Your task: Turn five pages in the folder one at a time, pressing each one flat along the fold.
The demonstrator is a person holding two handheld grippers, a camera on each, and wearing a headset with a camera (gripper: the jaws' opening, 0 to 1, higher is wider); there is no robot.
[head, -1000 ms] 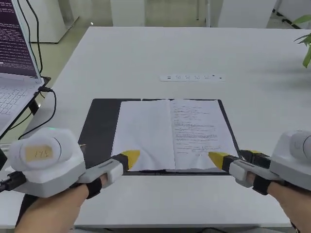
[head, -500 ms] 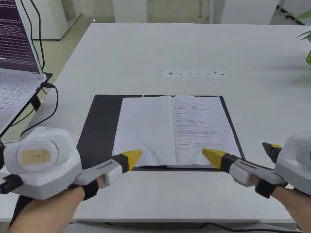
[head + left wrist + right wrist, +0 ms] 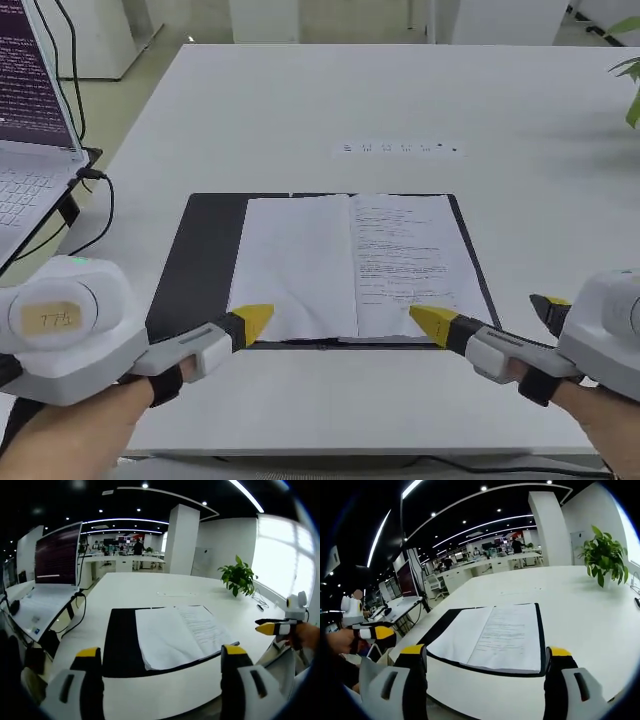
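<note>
**Grippers wide open at the near edge of the open folder**

Flat on the white table [image 3: 300,100] lies the black folder [image 3: 205,260], opened towards the person. A blank white left-hand page [image 3: 295,265] and a printed right-hand page [image 3: 405,260] meet at the fold down its middle. Both pages lie flat. The bare black inside cover shows to the left of the blank page.

The left gripper [image 3: 161,652] has its yellow-tipped jaws spread wide with nothing between them. In its own view the folder sits ahead, framed between the two tips. In the head view one yellow fingertip [image 3: 253,321] shows over the lower left corner of the blank page, at the folder's near edge. Whether it touches the paper cannot be told.

The right gripper [image 3: 486,651] is likewise spread wide and grips nothing. Its own view looks along the table at the folder's near edge. In the head view one of its tips lies over the lower part of the printed page and the other is well out past the folder's right edge. Contact with the page cannot be told here either.

An open silver laptop with a lit screen [image 3: 25,110] stands at the table's left, with a black cable [image 3: 100,215] trailing from it. A long white power strip [image 3: 400,148] lies beyond the folder. A green leafy plant [image 3: 602,555] stands off to the right.
</note>
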